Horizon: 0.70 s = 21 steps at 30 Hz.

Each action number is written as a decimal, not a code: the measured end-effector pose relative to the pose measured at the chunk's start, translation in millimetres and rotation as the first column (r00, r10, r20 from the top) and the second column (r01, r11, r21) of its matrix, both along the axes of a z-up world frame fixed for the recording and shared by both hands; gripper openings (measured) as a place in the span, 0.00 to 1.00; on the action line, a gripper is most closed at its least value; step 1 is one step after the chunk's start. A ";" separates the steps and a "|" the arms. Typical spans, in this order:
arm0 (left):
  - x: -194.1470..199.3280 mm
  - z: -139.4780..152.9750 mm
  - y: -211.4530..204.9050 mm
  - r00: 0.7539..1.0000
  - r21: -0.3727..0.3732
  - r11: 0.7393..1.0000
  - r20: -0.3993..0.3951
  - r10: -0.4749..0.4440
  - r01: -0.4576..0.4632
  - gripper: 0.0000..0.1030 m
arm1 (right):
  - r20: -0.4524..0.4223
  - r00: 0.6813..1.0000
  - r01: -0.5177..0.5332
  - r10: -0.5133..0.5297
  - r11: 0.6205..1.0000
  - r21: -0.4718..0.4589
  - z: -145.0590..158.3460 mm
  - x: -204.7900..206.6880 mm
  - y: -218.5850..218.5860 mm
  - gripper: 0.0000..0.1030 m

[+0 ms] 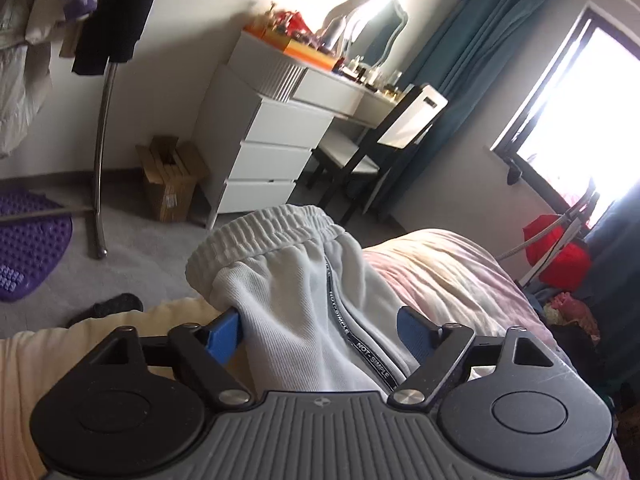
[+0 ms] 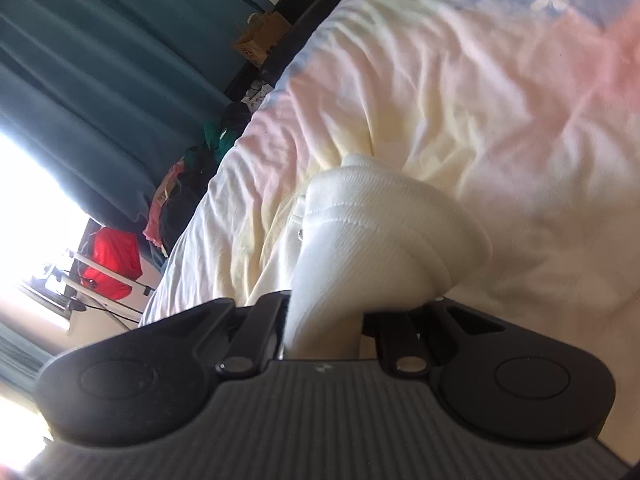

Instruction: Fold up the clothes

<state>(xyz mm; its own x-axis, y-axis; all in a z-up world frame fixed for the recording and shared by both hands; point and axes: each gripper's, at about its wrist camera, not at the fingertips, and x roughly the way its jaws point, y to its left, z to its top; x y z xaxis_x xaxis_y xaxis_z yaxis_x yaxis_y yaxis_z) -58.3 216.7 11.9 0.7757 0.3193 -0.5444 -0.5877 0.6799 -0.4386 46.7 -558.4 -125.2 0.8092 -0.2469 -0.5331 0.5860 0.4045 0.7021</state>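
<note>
White sweatpants [image 1: 288, 280] with an elastic waistband and a black "NOT SIMPLE" side stripe bunch up between the blue fingers [image 1: 224, 336] of my left gripper [image 1: 320, 336], which is shut on the fabric and holds it above the bed. In the right wrist view, my right gripper [image 2: 324, 320] is shut on another white ribbed part of the sweatpants [image 2: 372, 240], with a hem fold showing, just over the bedspread. The right gripper's fingertips are hidden by cloth.
A pastel pink, yellow and blue bedspread [image 2: 460, 92] covers the bed [image 1: 440, 276]. A white drawer unit [image 1: 272, 148], a dressing table and chair [image 1: 384, 132] stand by the wall. A clothes rack [image 1: 100, 120], a cardboard box [image 1: 172, 176] and a purple mat [image 1: 28, 244] are on the floor.
</note>
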 end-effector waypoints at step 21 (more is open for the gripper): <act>130.4 -101.0 -233.3 0.690 0.373 0.582 -0.424 -0.587 0.723 0.93 | -0.039 0.998 -0.065 0.054 0.915 -0.398 59.5 8.2 51.3 0.12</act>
<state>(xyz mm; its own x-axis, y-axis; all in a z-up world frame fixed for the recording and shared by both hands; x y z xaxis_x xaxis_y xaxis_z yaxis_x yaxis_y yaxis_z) 72.1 -16.7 -89.1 0.7511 0.0374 -0.6591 0.0739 0.9874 0.1402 54.9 -507.1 -65.7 0.8158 -0.3958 -0.4217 0.5686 0.6823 0.4596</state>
